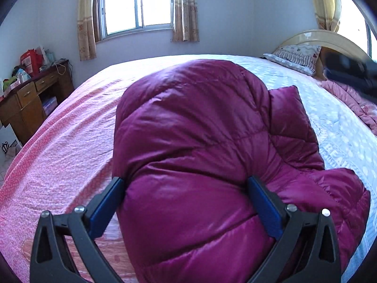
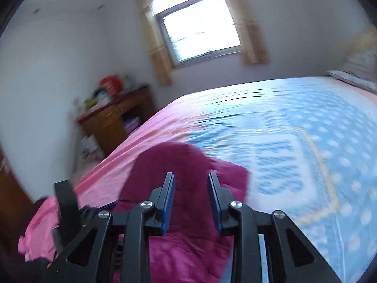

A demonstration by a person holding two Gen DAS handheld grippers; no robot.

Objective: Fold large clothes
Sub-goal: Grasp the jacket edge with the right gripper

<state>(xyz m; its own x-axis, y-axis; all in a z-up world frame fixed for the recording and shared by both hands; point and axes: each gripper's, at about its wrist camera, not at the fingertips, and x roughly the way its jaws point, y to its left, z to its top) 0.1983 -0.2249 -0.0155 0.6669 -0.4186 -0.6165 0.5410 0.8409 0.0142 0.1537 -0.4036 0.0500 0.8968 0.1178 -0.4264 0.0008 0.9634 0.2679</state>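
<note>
Jacket, magenta puffer, bunched mid-bed on pink/blue sheet. L gripper spread wide, fingers straddling jacket's near bulge at 6 o'clock. R gripper part-open over jacket, nothing pinched; view blurred. Desk at 9 o'clock, pillow at 2.

My bedroom at home.
I see a made bed, a pillow at its headboard, a curtained window and a cluttered wooden desk.
</note>
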